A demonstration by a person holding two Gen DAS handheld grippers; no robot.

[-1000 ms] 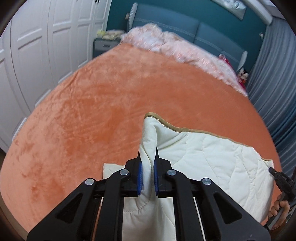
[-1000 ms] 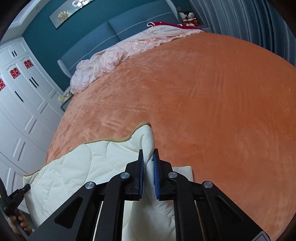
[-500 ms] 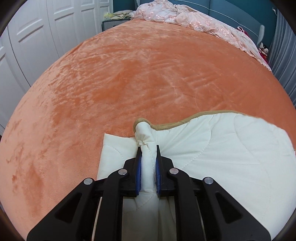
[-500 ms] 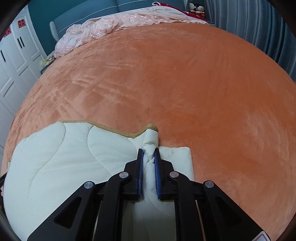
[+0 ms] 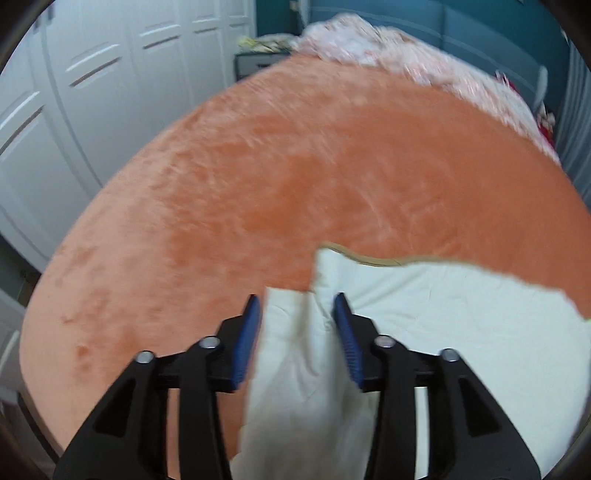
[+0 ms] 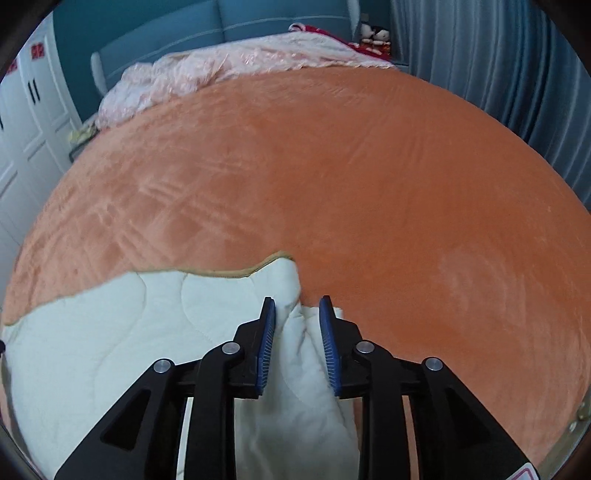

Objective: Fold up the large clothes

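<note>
Our left gripper (image 5: 297, 306) has its jaws opening, the blue pads standing apart with a raised ridge of the cream quilted garment (image 5: 424, 332) between them; we see a gap between each pad and the cloth, so nothing is pinched there. Our right gripper (image 6: 297, 308) shows the same: its jaws are opening, less widely, and a bunched fold of that cream quilted garment (image 6: 110, 332) rises between the pads. The left pad lies close against the fold, yet we read the grip as let go.

Outward from the jaws, the garment lies on the near part of the bed. In the left wrist view it spreads from the jaws toward the right, its upper layer edged by a tan binding (image 5: 373, 260) that runs along the far side, and a lower layer pokes out as a square corner just beside the left pad. In the right wrist view the same cloth spreads to the left, the tan binding (image 6: 236, 272) curving up to a corner just ahead of the jaws.

Beneath it all is the orange plush bedspread (image 6: 369, 177), bare beyond the garment. At the far end of the bed lies a rumpled pink floral quilt (image 6: 221, 62) against a blue headboard (image 6: 166, 33). White wardrobe doors (image 5: 92, 92) stand along one side, grey-blue curtains (image 6: 517, 74) along the other.
</note>
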